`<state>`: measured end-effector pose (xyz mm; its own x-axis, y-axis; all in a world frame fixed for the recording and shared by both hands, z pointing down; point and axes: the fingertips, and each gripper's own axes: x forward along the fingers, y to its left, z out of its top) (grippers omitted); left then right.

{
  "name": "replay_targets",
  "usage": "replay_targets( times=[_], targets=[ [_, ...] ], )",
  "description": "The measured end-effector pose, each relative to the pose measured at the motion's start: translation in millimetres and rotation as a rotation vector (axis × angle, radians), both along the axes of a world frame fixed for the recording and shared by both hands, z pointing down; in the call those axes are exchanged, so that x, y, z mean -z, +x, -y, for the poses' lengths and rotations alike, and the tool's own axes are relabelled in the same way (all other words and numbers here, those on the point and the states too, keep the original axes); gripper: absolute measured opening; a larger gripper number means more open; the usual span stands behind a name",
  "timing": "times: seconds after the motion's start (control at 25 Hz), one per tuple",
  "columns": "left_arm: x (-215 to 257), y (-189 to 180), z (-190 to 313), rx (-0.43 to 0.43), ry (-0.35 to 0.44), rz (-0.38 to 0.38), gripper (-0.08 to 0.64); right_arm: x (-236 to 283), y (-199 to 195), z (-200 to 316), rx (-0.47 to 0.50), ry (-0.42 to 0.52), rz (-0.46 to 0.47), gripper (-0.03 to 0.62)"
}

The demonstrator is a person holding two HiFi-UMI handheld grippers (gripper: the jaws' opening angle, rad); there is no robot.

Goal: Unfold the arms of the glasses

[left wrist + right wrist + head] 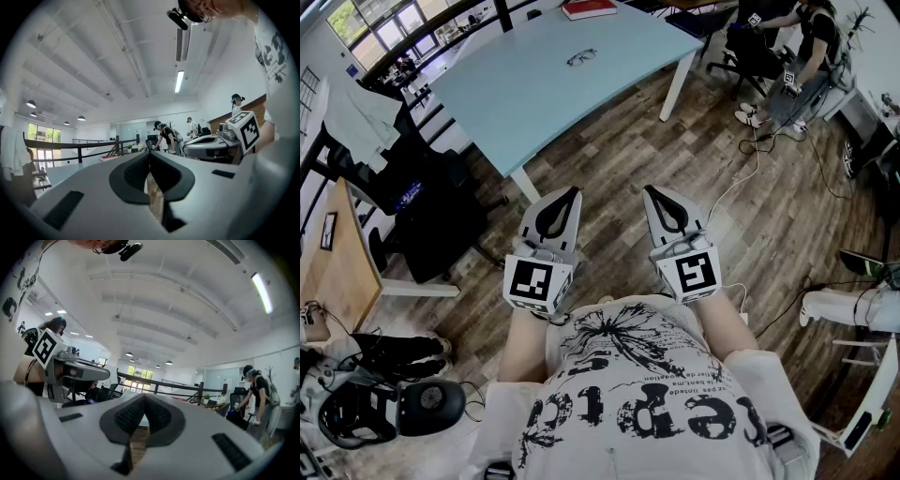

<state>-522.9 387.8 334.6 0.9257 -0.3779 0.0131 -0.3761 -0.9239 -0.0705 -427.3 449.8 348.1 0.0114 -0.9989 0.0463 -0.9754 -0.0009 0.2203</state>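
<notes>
The dark-framed glasses lie on the light blue table, far ahead of both grippers; they are too small to tell how their arms stand. My left gripper and right gripper are held side by side in front of the person's chest over the wooden floor, well short of the table. Both point level toward it, jaws shut, tips meeting, nothing between them. In the left gripper view the left gripper has its pads together, with the right gripper's marker cube beside it. The right gripper view shows the right gripper closed too.
A red book lies at the table's far edge. A black office chair and a wooden desk stand at the left. Seated people and floor cables are at the back right. A headset lies at the lower left.
</notes>
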Motion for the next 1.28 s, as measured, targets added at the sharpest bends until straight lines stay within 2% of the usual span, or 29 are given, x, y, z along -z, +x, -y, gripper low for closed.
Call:
replay_targets(
  times=[0.4, 0.72, 0.88, 1.0, 1.28],
  targets=[
    [-5.7, -3.3, 12.6, 0.004, -0.018, 0.003, 0.018, -4.1, -2.6, 12.2, -0.006, -0.008, 0.003, 0.009],
    [-25.1, 9.3, 32.6, -0.006, -0.075, 0.015, 0.018, -18.9, 8.4, 30.5, -0.026, -0.050, 0.006, 0.011],
    [-38.9, 30.7, 46.1, 0.003, -0.097, 0.034, 0.018, -35.6, 31.2, 47.0, -0.024, -0.082, 0.028, 0.011],
    [-46.7, 55.0, 62.2, 0.027, -0.102, 0.047, 0.018, -41.7, 56.1, 69.4, 0.012, -0.088, 0.013, 0.011],
    [-49.0, 128.5, 139.2, 0.143, -0.087, 0.061, 0.018, -41.2, 140.3, 157.1, 0.113, -0.056, 0.008, 0.011]
  ],
)
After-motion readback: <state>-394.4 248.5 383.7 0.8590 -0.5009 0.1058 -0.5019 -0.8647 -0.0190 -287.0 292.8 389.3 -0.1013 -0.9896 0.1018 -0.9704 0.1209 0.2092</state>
